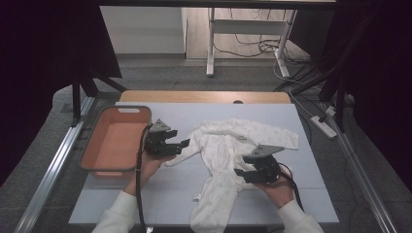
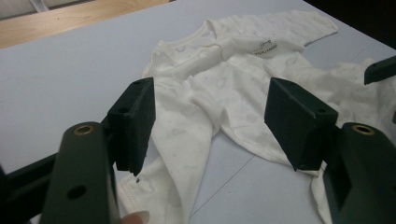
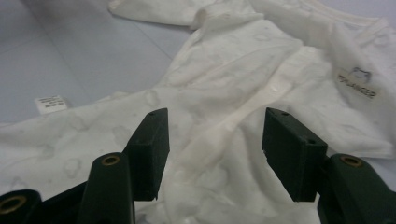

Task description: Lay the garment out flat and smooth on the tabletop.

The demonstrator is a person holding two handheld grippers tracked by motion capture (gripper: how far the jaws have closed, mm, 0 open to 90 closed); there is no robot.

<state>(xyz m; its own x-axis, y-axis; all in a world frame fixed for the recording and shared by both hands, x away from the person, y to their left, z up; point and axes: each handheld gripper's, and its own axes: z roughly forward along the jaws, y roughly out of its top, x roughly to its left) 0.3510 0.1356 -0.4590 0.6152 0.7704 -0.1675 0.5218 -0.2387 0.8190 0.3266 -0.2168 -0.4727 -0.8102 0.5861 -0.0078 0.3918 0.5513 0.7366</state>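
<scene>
A white baby romper (image 1: 228, 150) lies spread on the pale grey table mat, its neck toward the far side and one leg hanging toward the near edge. My left gripper (image 1: 184, 144) hovers open at the romper's left sleeve; in the left gripper view the romper (image 2: 219, 88) lies ahead of the left gripper (image 2: 210, 123), whose jaws stand wide apart with nothing between them. My right gripper (image 1: 241, 173) stands open over the romper's right lower body. In the right gripper view the right gripper (image 3: 212, 151) hangs just above the cloth (image 3: 243, 79), gripping nothing.
An orange plastic bin (image 1: 114, 141) with a grey rim stands at the table's left side, beside my left hand. A wooden table edge (image 1: 204, 96) runs along the back. A white care tag (image 3: 50, 103) lies on the mat beside the romper's leg.
</scene>
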